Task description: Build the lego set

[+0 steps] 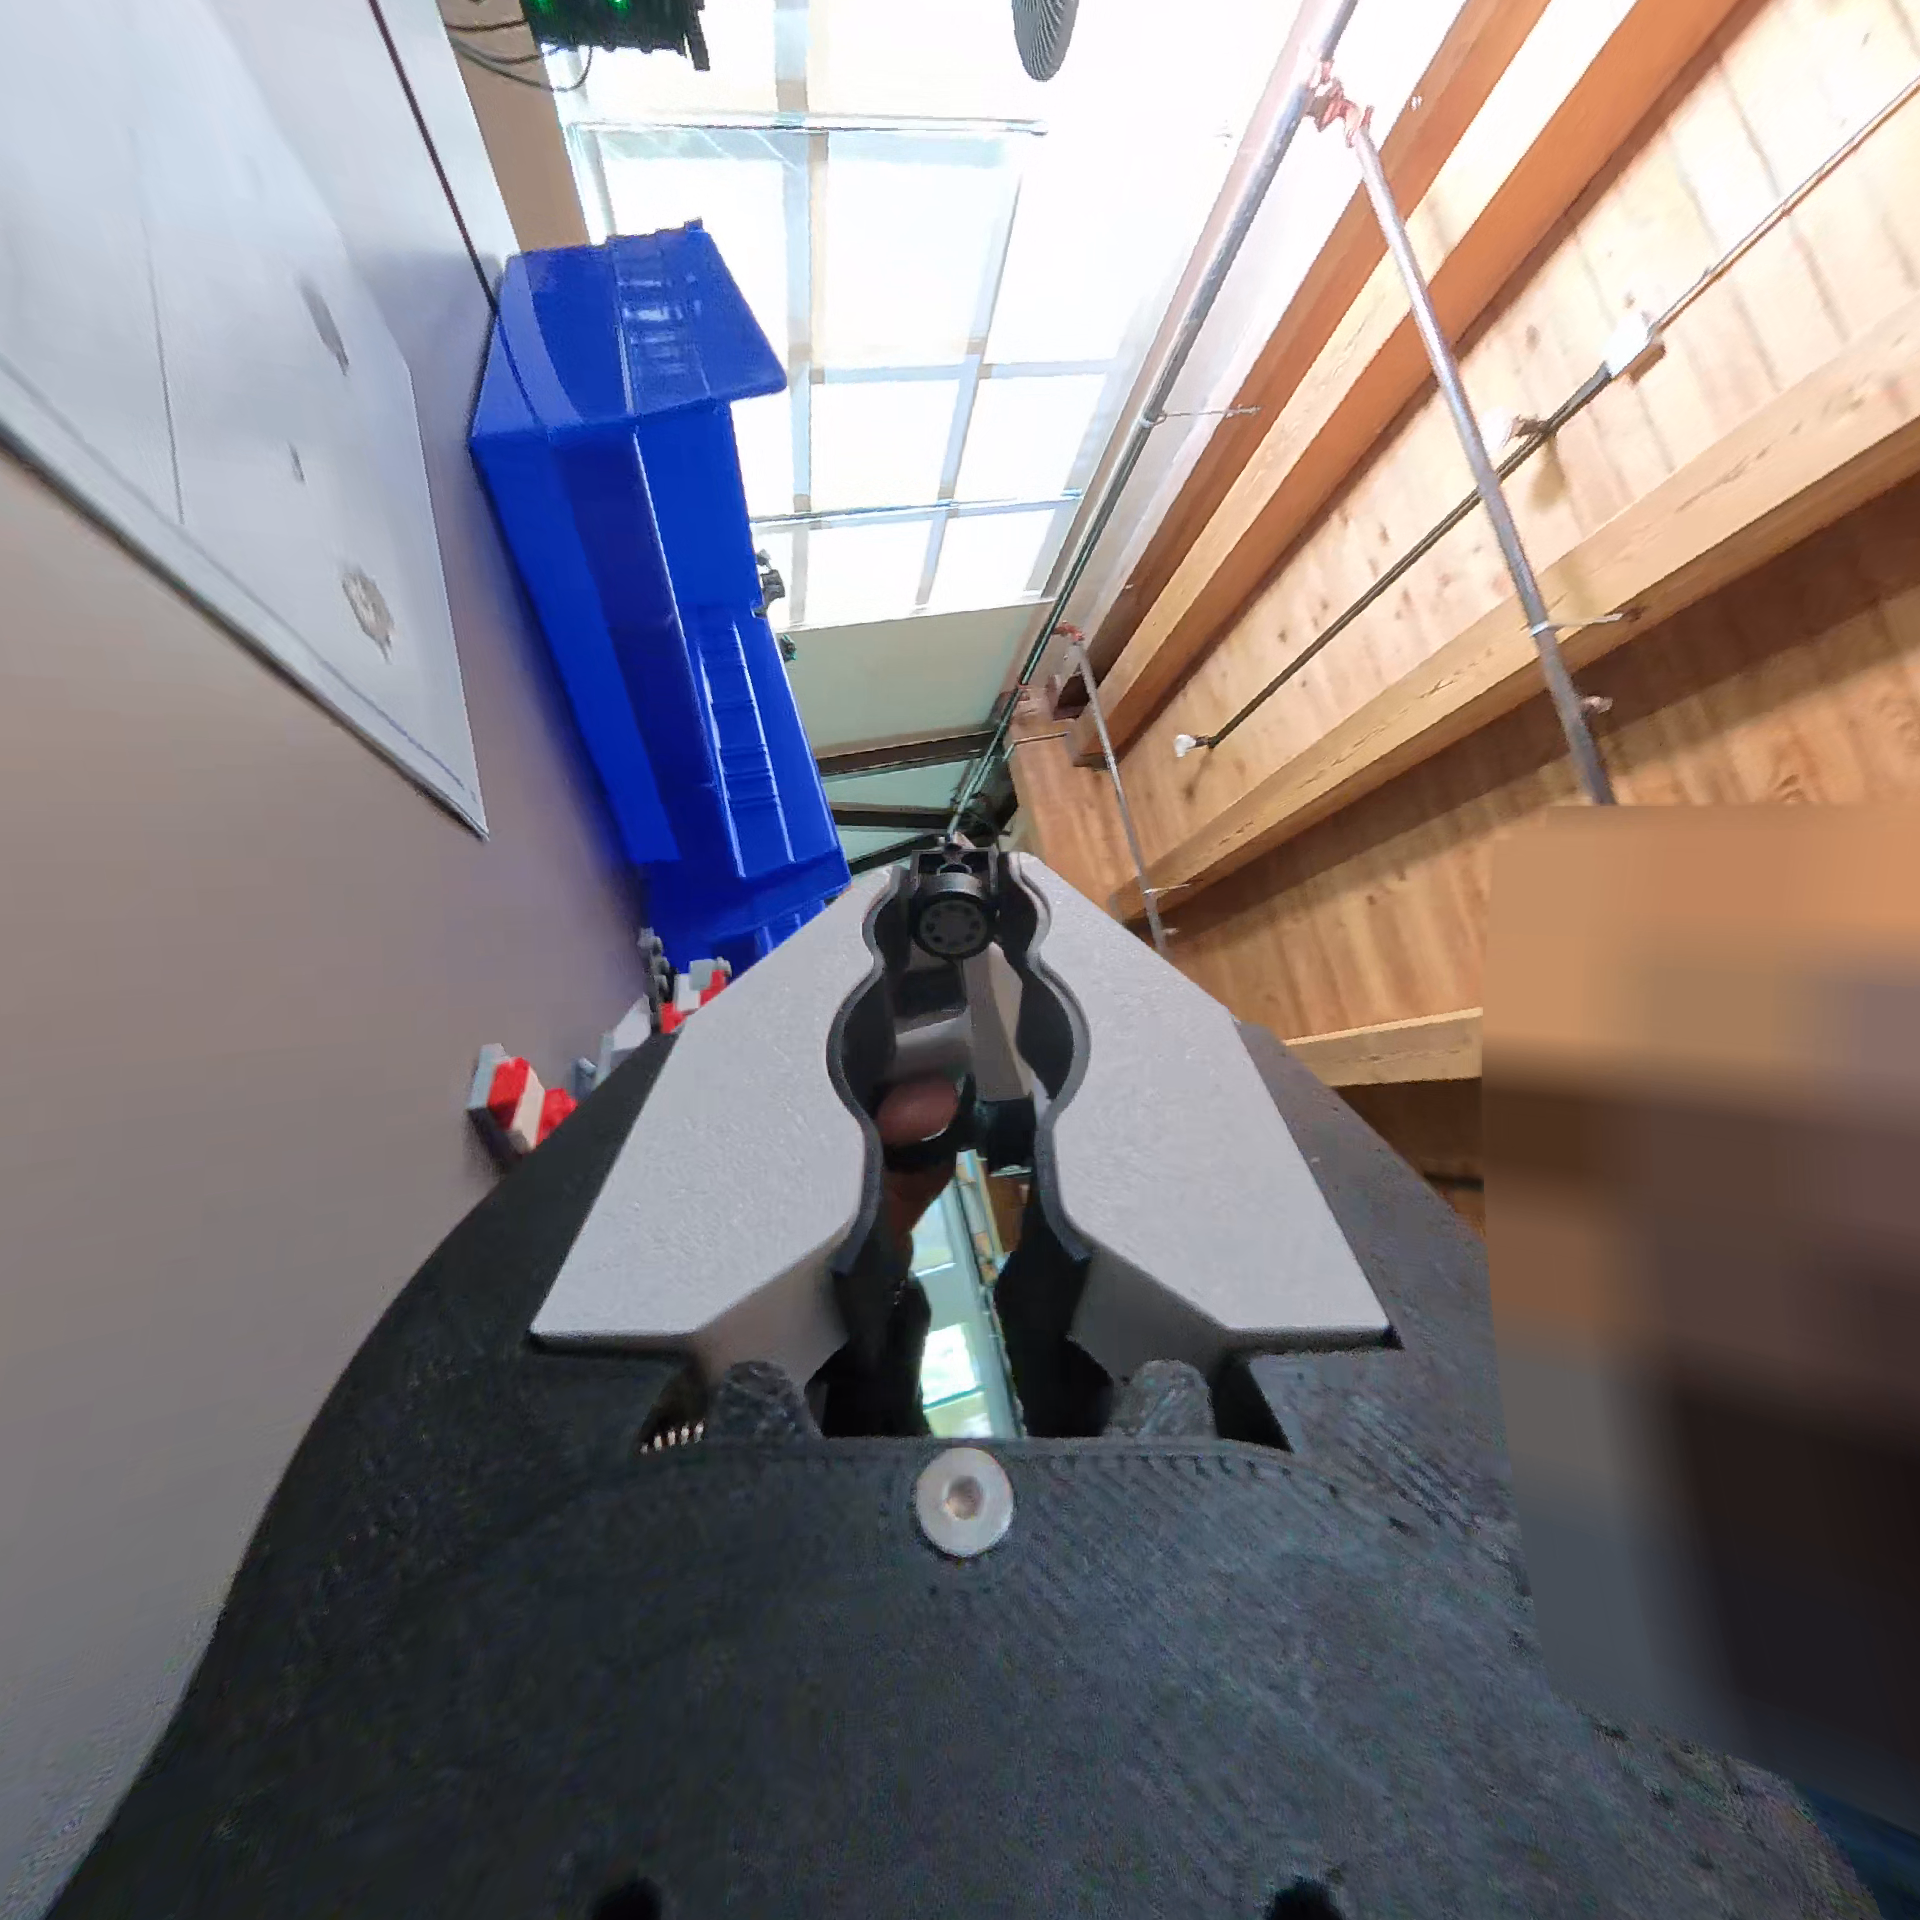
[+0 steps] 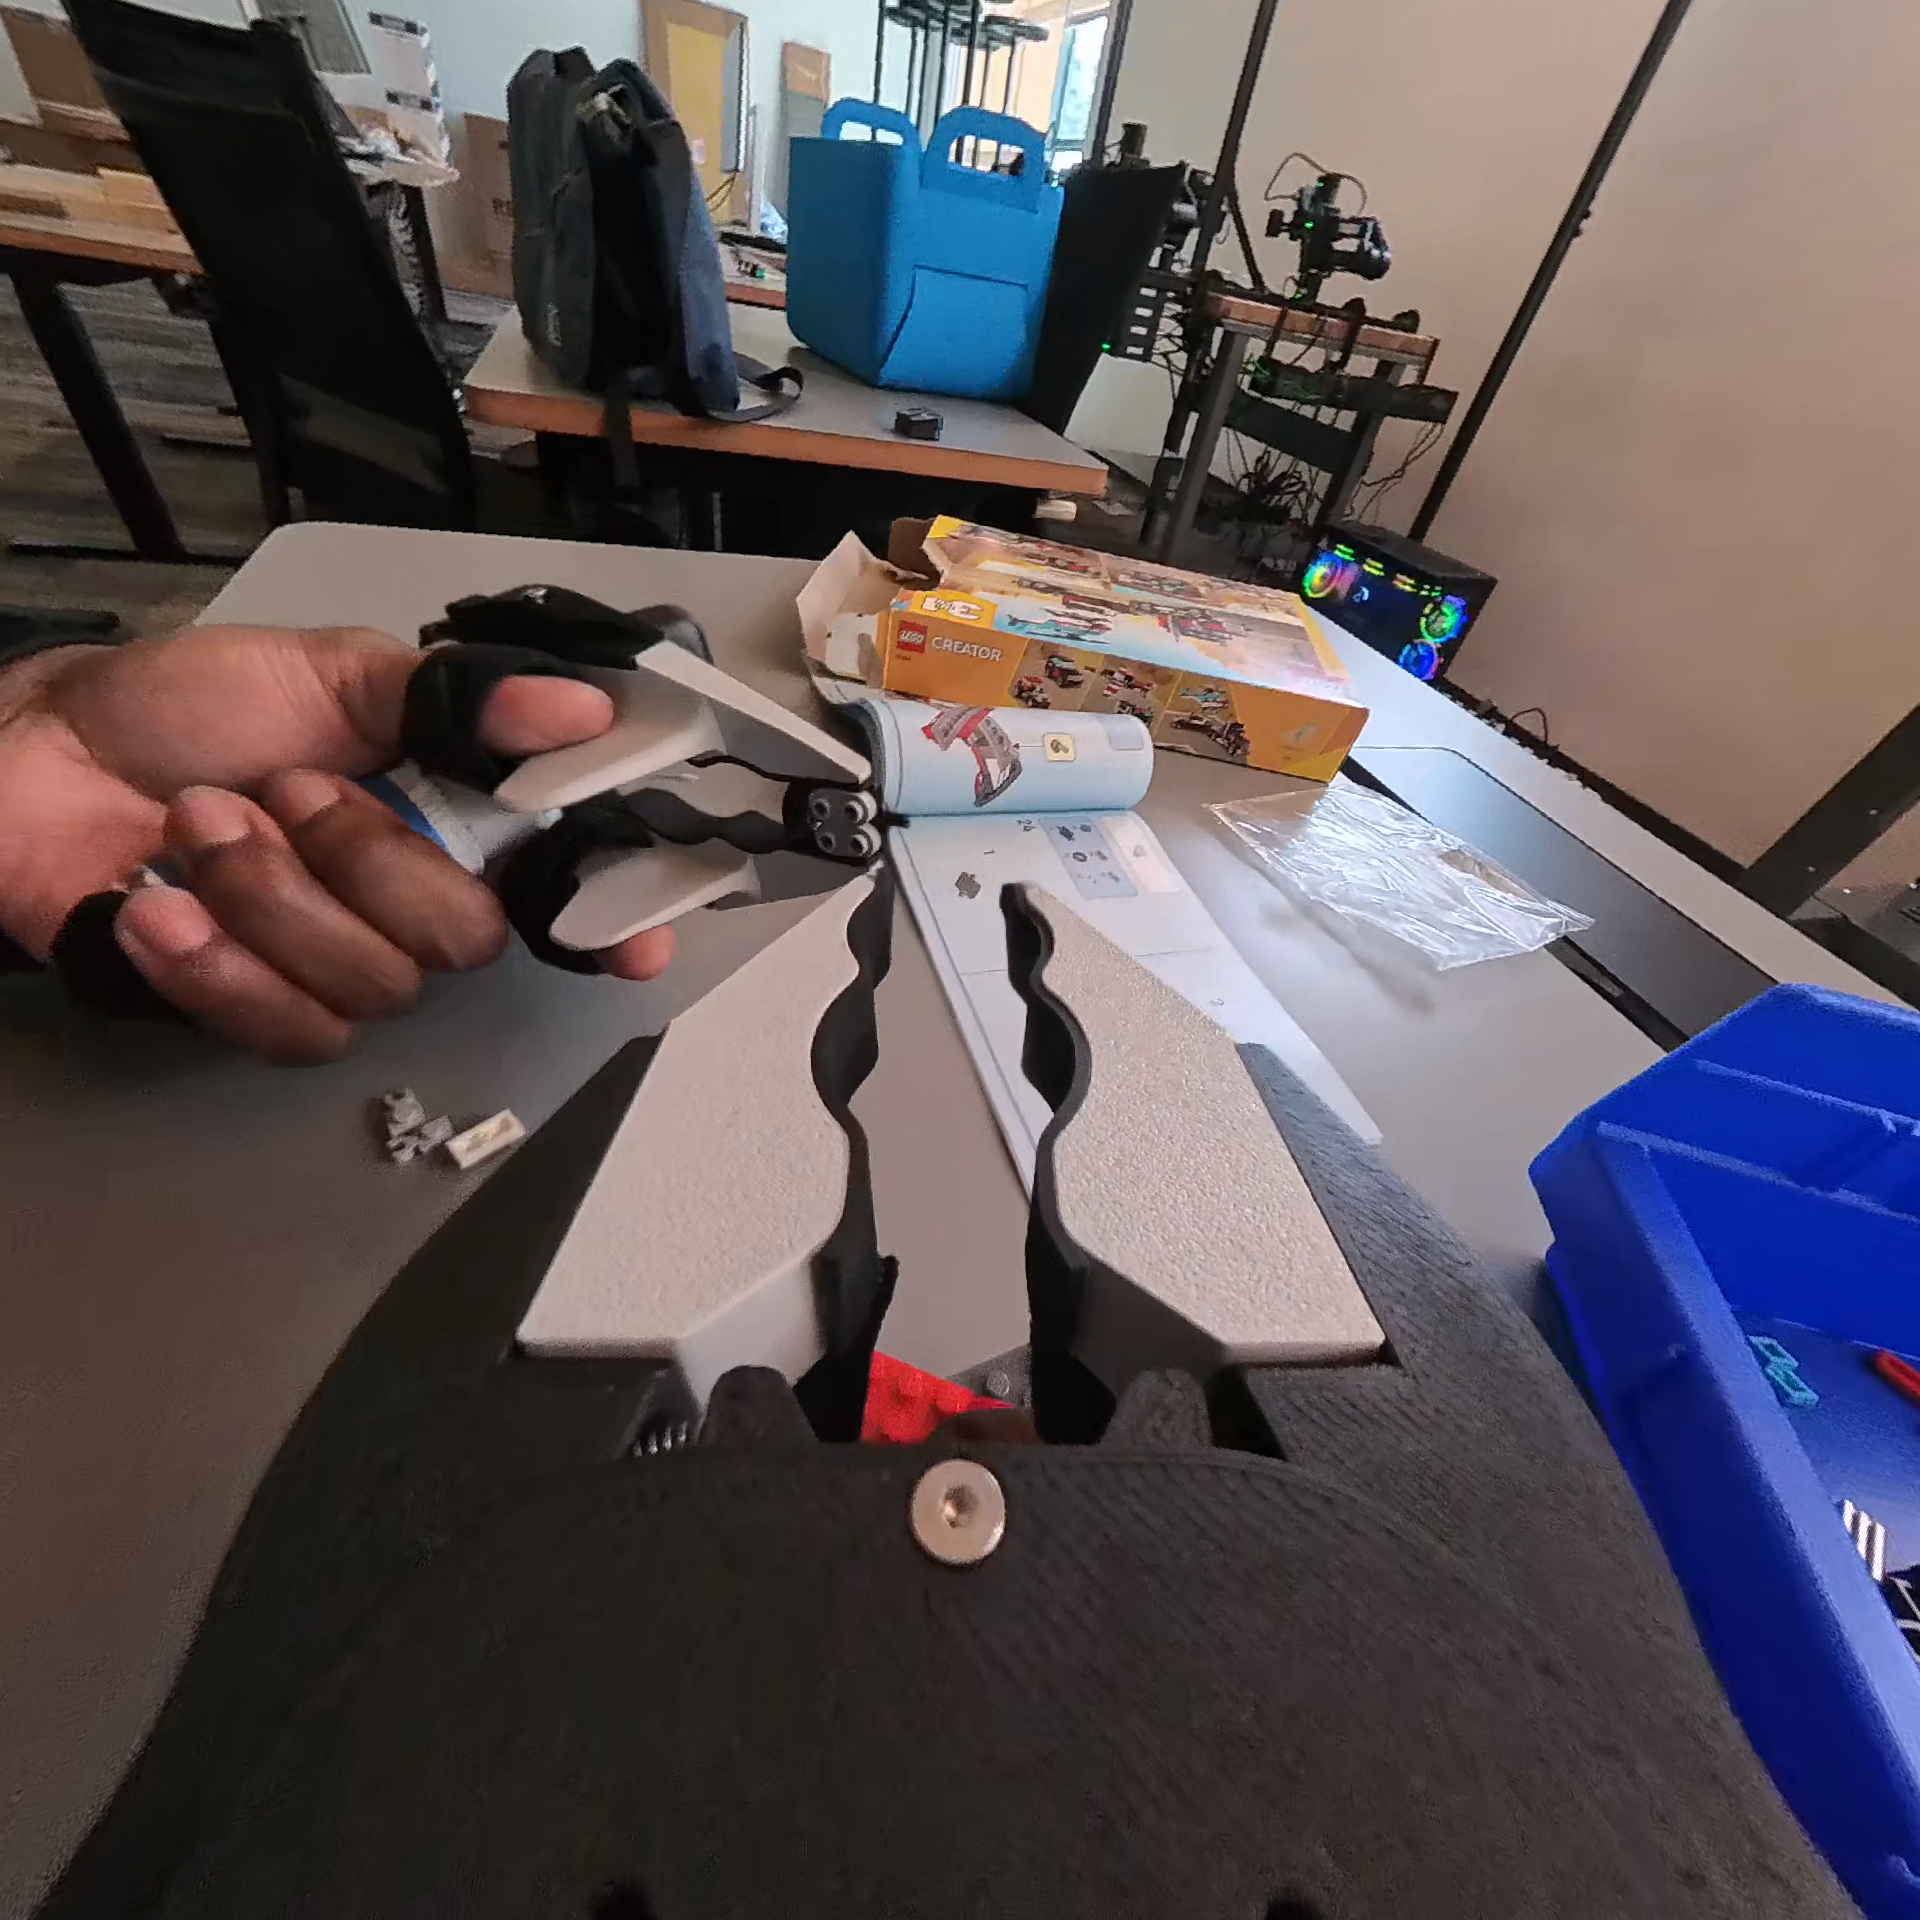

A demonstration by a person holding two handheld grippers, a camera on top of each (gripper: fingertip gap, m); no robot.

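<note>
My left gripper (image 1: 951,868) is shut on a small black lego piece (image 1: 948,923) with a round studded face, held up off the table. In the right wrist view the same left gripper (image 2: 847,816) is held by a hand (image 2: 260,821) and pinches that black piece (image 2: 834,826) just in front of my right fingertips. My right gripper (image 2: 940,904) is open and empty above the open instruction booklet (image 2: 1023,769). A red lego part (image 2: 914,1403) shows under its base. A red, white and grey lego build (image 1: 520,1107) sits on the table.
A blue parts bin (image 2: 1745,1299) stands at the right; it also shows in the left wrist view (image 1: 644,582). The yellow lego box (image 2: 1122,665) and a clear plastic bag (image 2: 1392,873) lie beyond the booklet. Small grey pieces (image 2: 447,1130) lie at the left on the grey table (image 2: 312,1299). My two grippers' fingertips are within a few centimetres of each other.
</note>
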